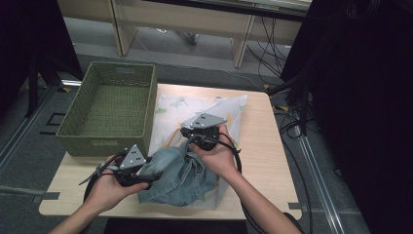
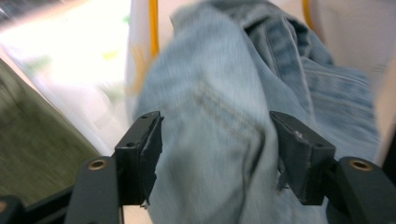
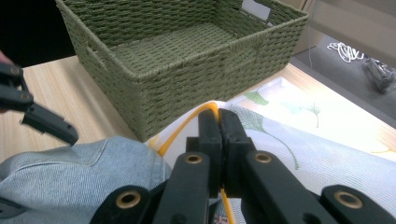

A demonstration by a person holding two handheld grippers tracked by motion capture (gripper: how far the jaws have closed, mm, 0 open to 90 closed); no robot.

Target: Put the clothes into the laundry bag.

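Pale wood table (image 1: 265, 146), near edge: the right claw (image 3: 219, 122) is pressed together on the yellow-trimmed leaf-print bag (image 3: 280, 135), seemingly holding its mouth open; the left claw (image 2: 215, 140), spread, straddles the jeans (image 1: 180, 178) lying on it, beside the green basket (image 1: 108, 105).
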